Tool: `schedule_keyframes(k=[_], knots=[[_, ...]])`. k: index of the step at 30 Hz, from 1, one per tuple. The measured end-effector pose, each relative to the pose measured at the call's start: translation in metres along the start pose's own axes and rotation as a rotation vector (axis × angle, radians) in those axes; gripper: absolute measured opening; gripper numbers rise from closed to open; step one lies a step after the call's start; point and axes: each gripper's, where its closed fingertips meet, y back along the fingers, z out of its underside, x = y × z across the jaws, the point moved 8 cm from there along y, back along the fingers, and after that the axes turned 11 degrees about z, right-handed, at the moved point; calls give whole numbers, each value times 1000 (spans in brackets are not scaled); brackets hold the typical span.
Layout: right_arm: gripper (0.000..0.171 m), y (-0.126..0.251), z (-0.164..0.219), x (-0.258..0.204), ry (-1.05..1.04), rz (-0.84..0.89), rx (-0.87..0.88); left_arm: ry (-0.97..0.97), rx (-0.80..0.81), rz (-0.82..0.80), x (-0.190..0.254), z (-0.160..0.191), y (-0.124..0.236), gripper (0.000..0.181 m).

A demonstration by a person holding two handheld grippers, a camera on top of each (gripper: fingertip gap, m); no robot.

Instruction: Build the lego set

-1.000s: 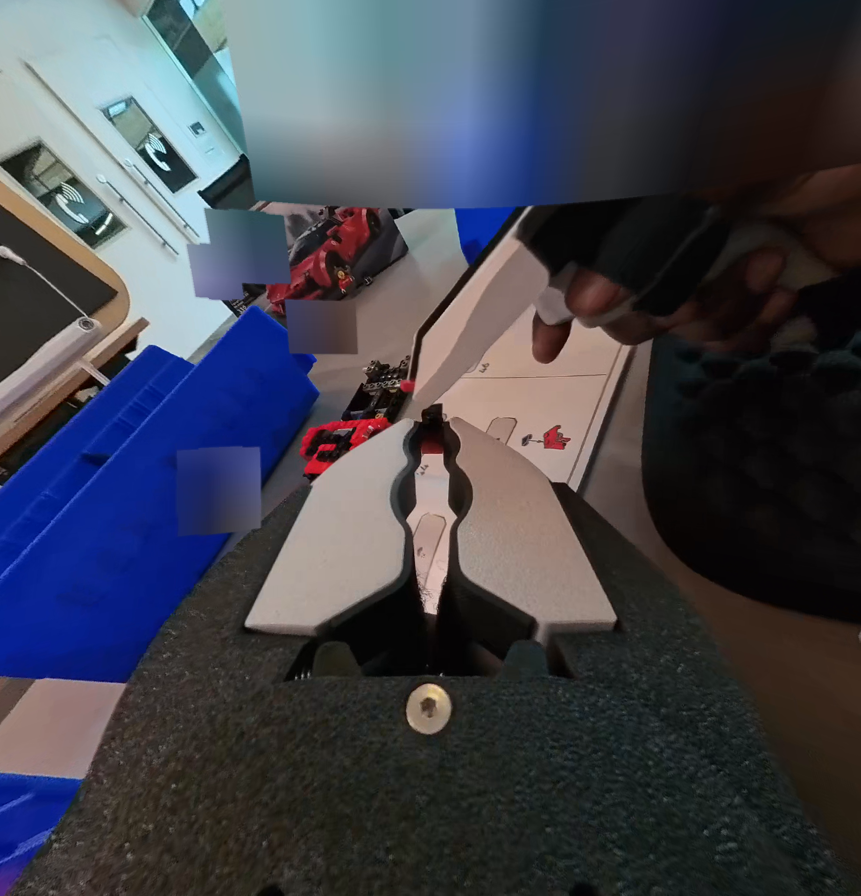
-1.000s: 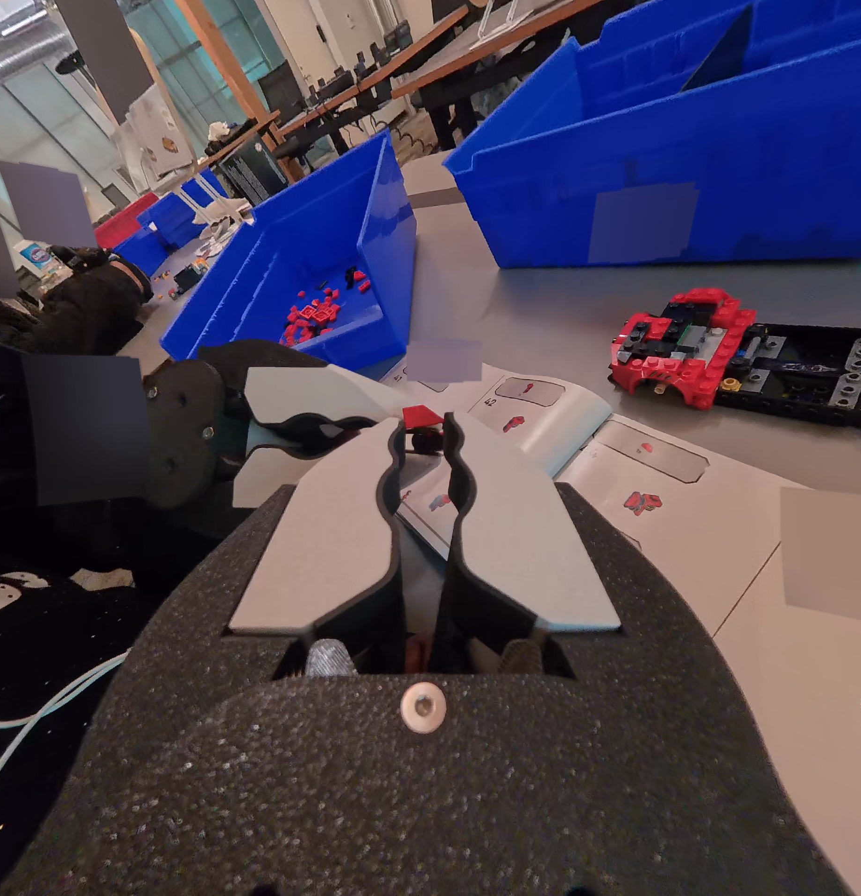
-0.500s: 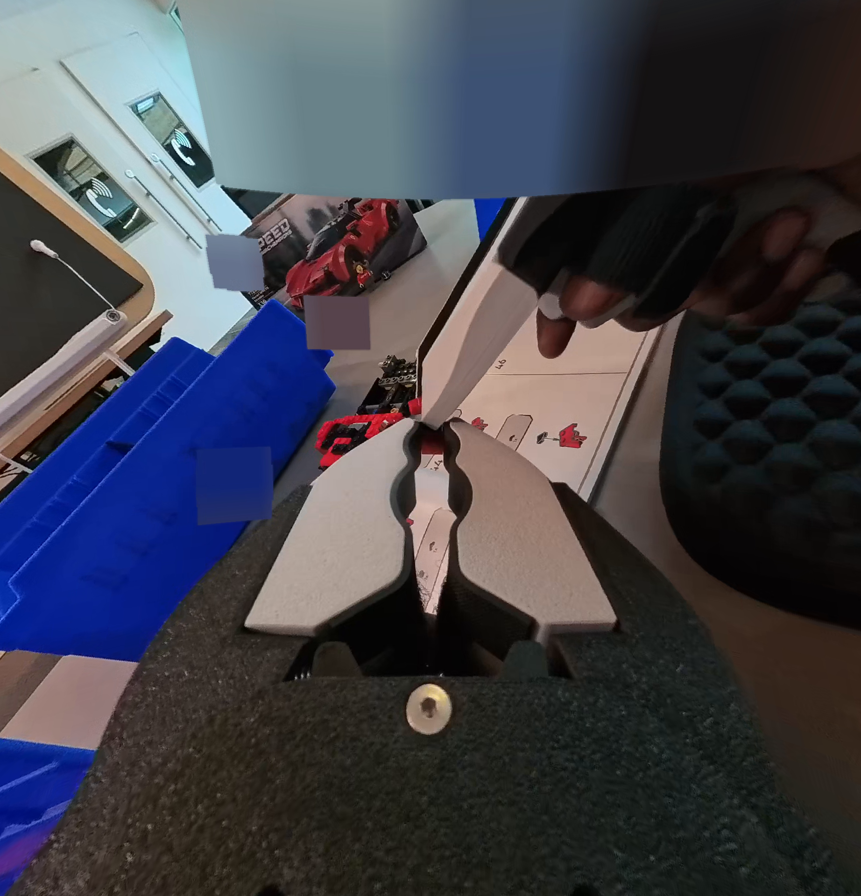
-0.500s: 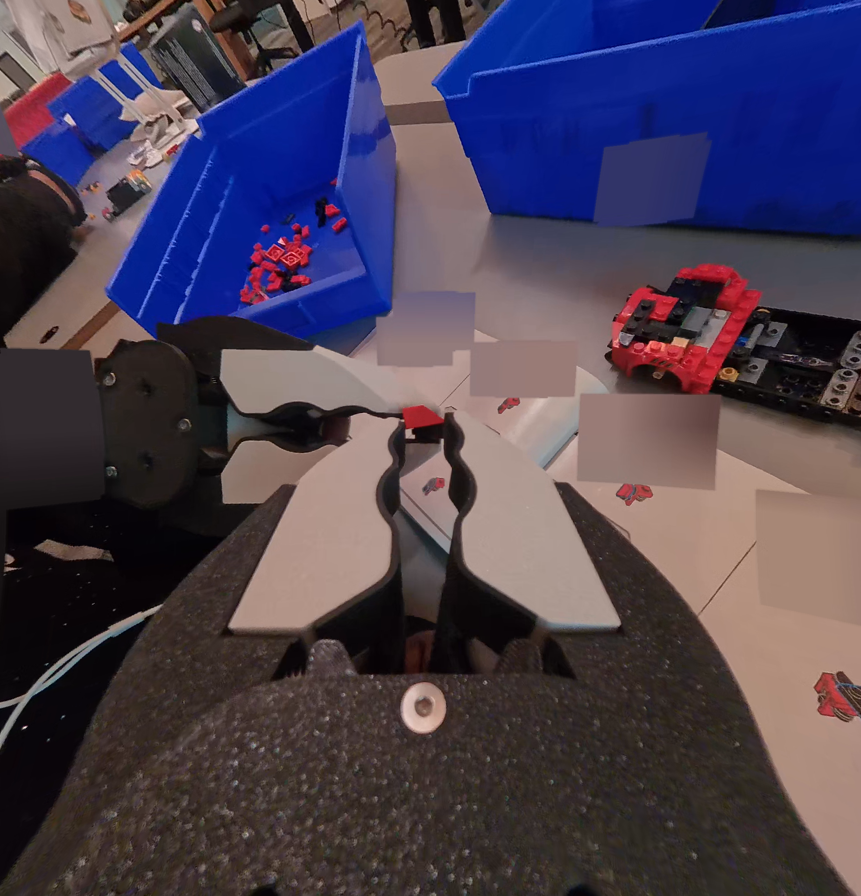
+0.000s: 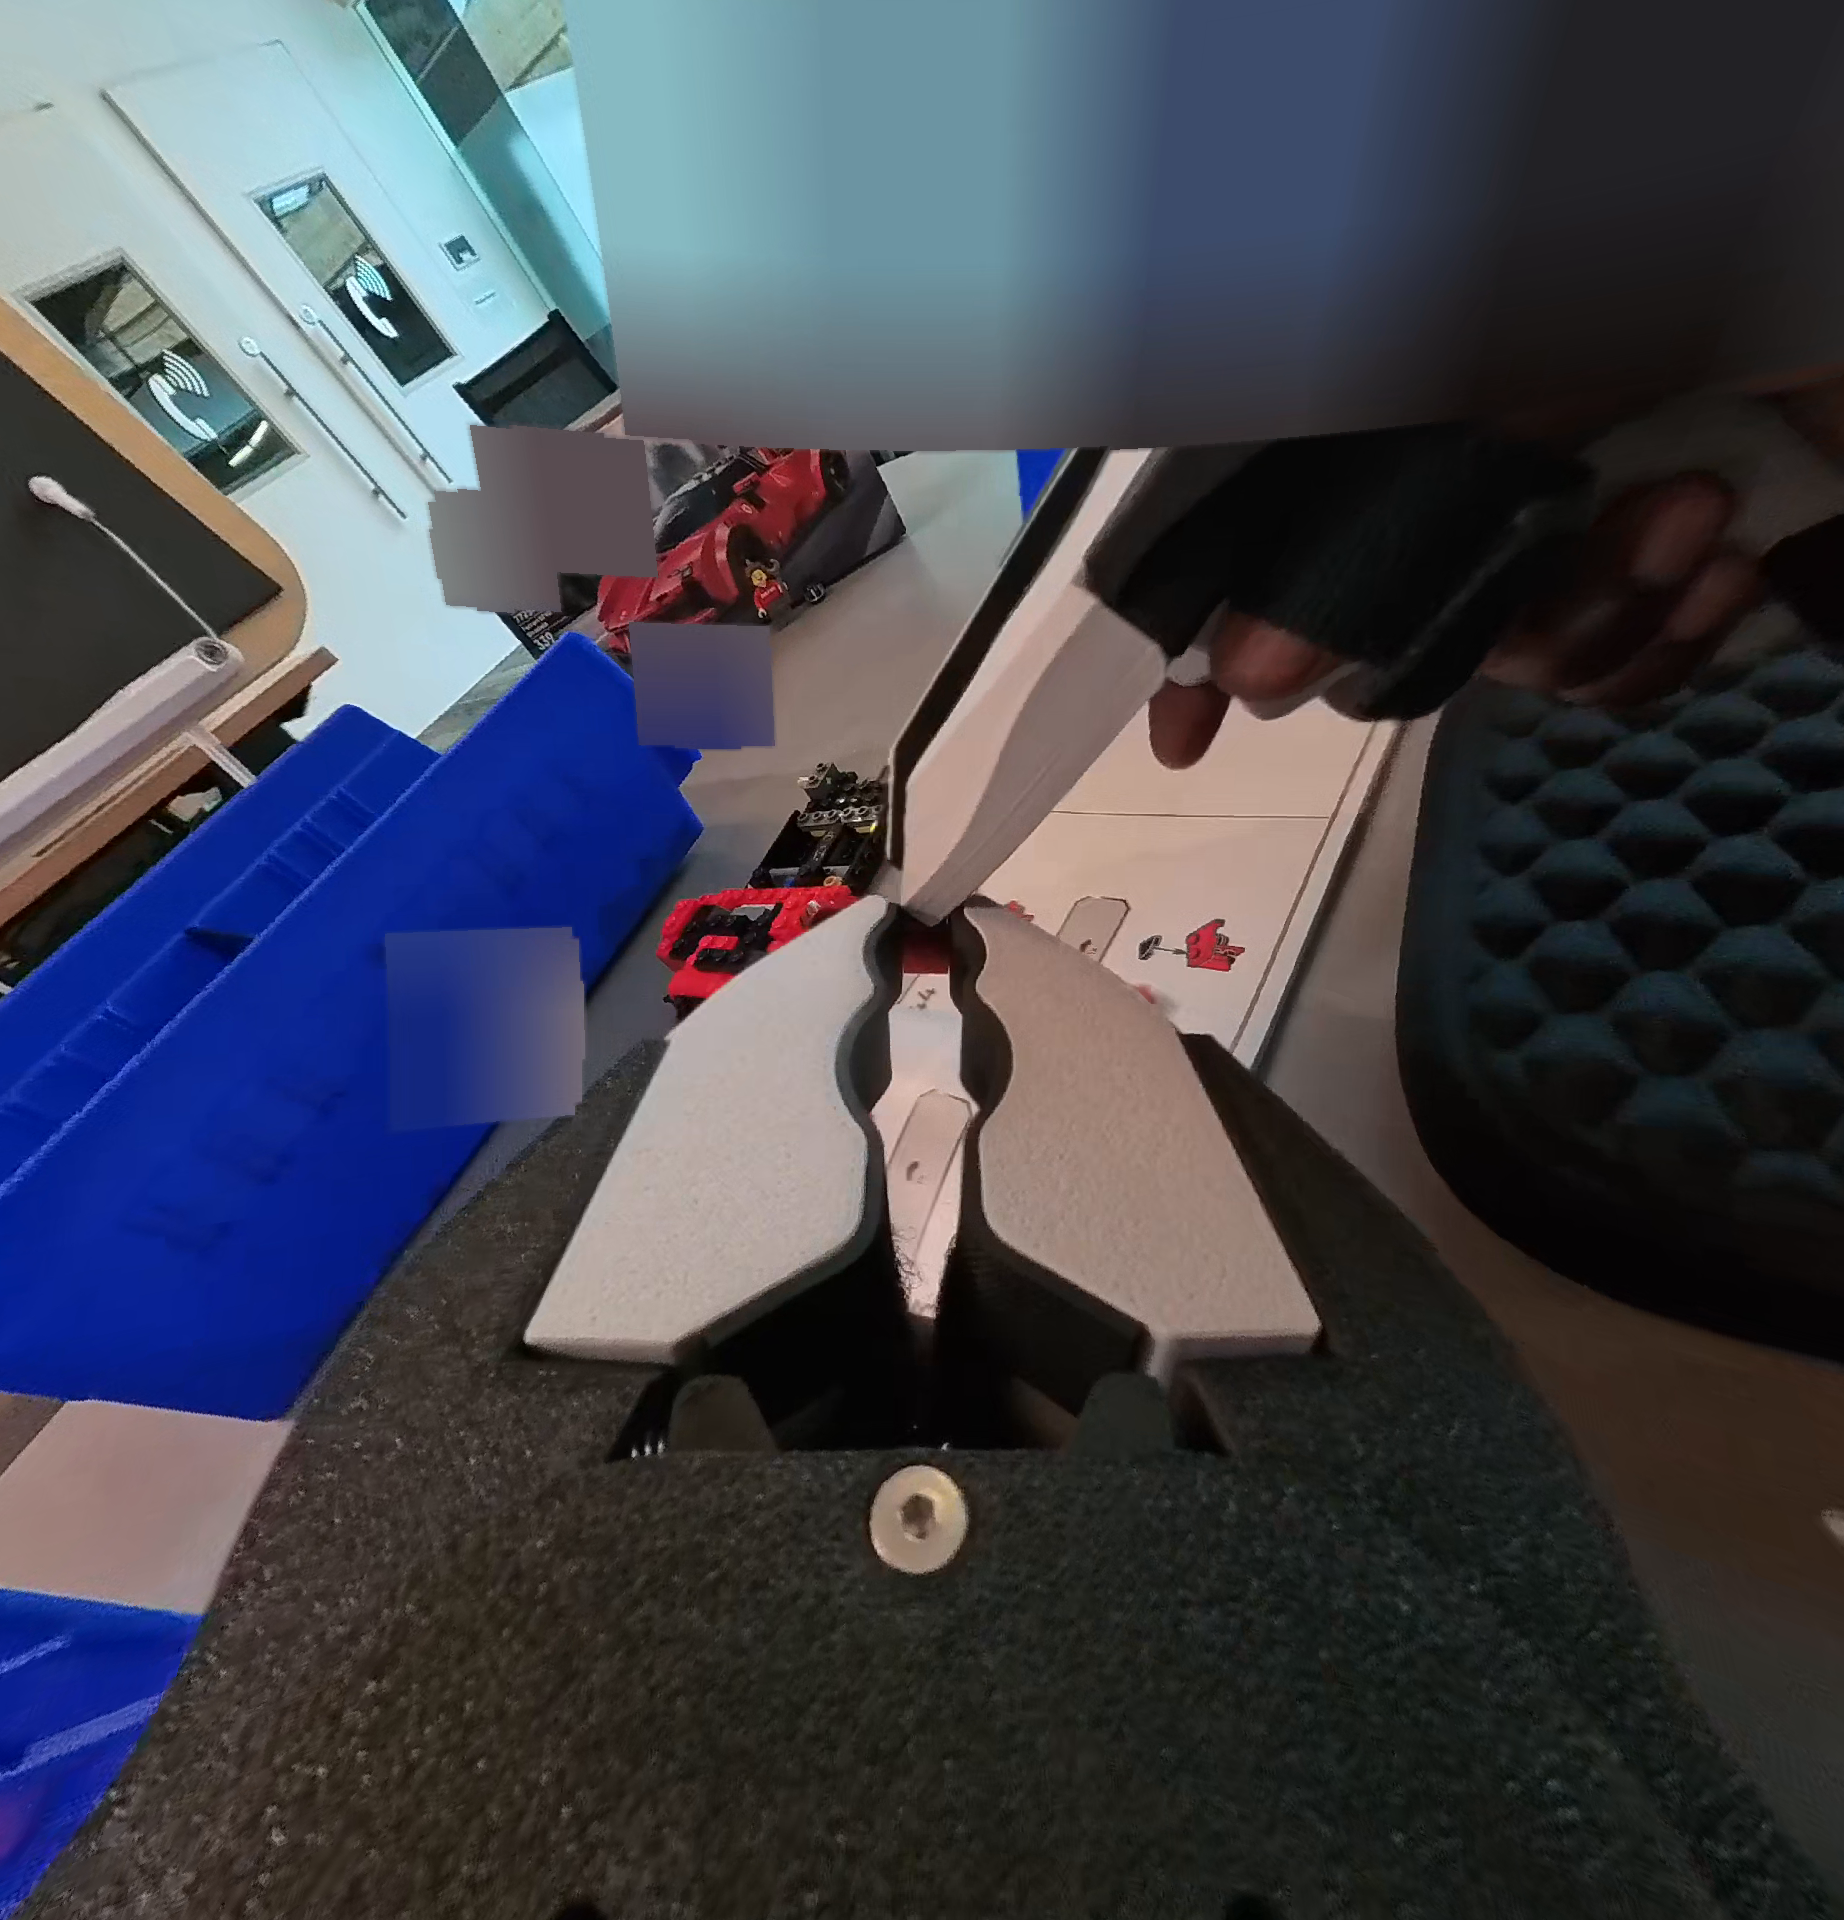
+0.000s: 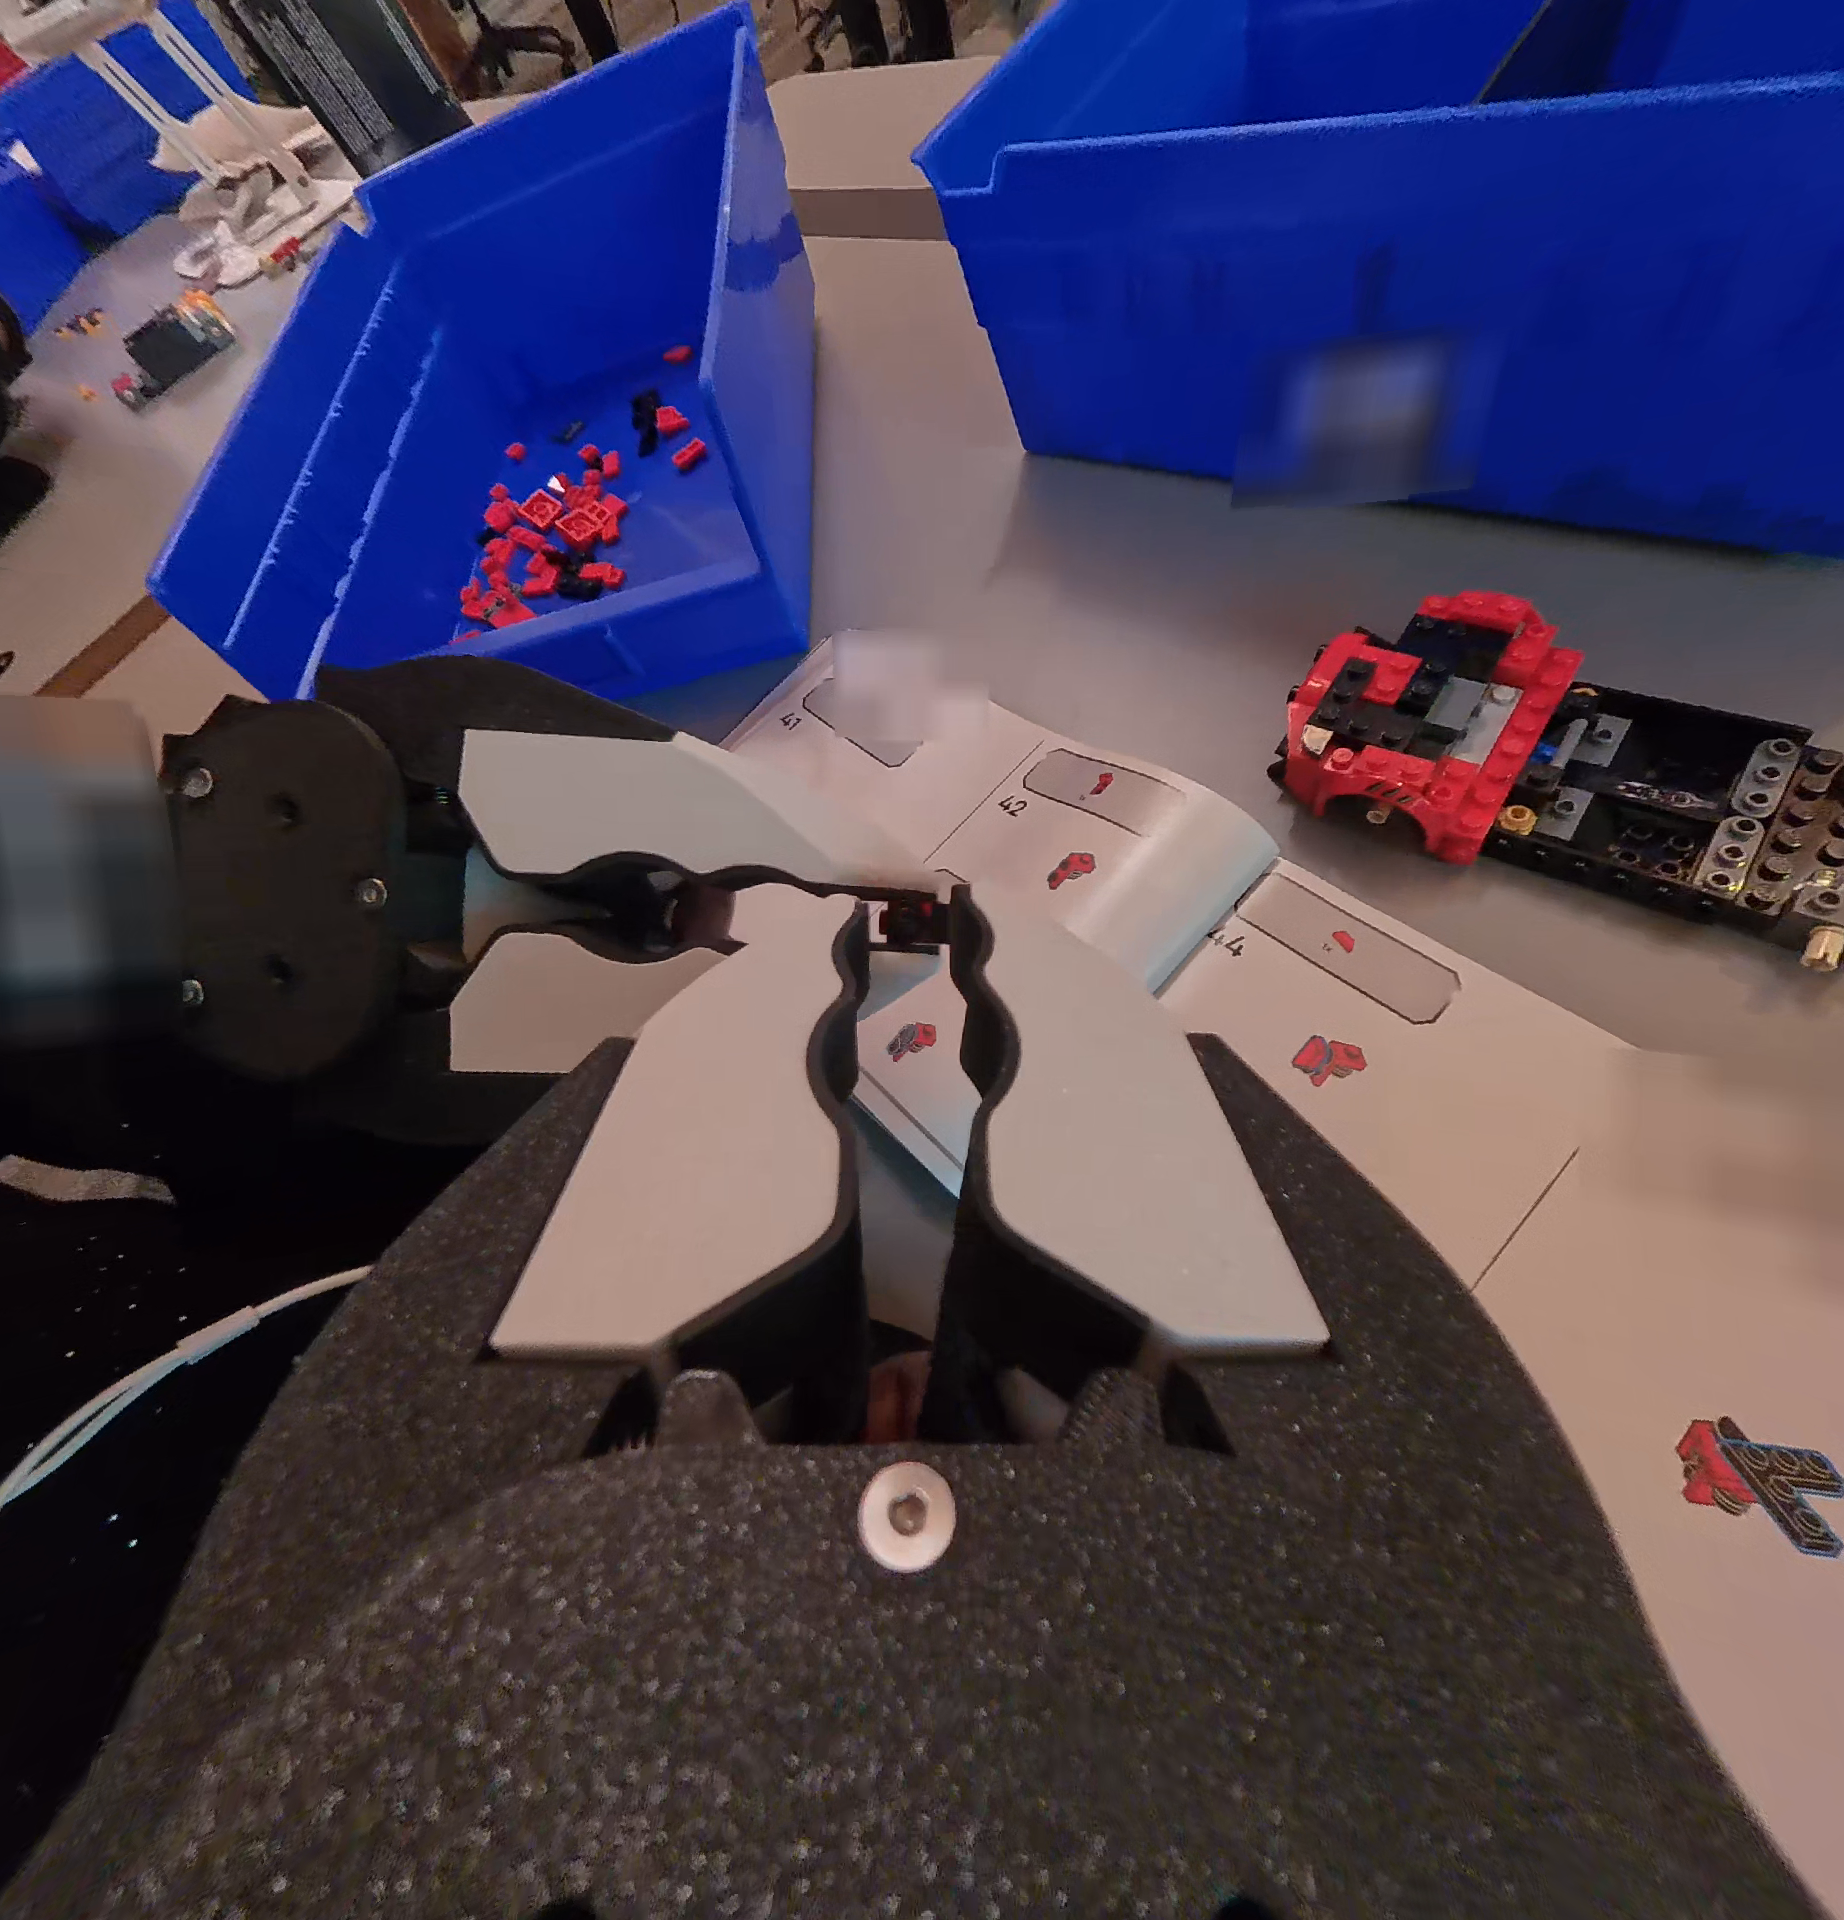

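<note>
Red and black plastic, a small lego piece (image 6: 910, 923) sits where the two tools meet: the right gripper (image 6: 910, 920) has its jaws closed in on it from either side, while the left gripper (image 6: 902, 891) reaches in from the left with its tips pinched together on the same piece. In the left wrist view the left gripper (image 5: 923, 920) shows a sliver of red between its tips, with one finger of the other tool pressing down right at them. Judging by its size, the piece will be very light, hard and smooth — stiff enough for a firm pinch, yet apt to twist or pop out if gripped on a corner, so flat opposite faces are the place to hold, with the studs left free. It hangs just above the open instruction booklet (image 6: 1344, 1049) on the grey table (image 6: 1084, 540). Farther out lie the half-built red and black car (image 6: 1437, 717), a blue bin (image 6: 762, 343) with loose red pieces (image 6: 554, 530), and a larger blue bin (image 6: 1417, 260) behind. Compared with a second ago, the right gripper's tips have come up around the piece, where they then stood short of it, and its camera now looks more steeply down, so the distant room has dropped from sight — the bin of pieces fills more of the frame.
</note>
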Motion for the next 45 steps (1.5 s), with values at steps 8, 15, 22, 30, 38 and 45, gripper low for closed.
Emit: schedule_keyframes(k=[8,15,22,30,38,45], knots=[[16,19,-12,57,76,-148,72,132,19,-47,-23,8,8,7],[13,-12,16,67,952,-435,-305,108,6,9,-18,9,3,7],[26,-47,9,60,1272,-671,-479,102,6,25,-18,9,3,7],[19,-55,11,45,1380,-749,-480,110,15,51,-17,9,3,7],[13,-44,19,53,808,-381,-567,119,19,54,-17,9,3,7],[29,-28,29,46,569,-68,-584,112,18,65,-14,8,2,7]])
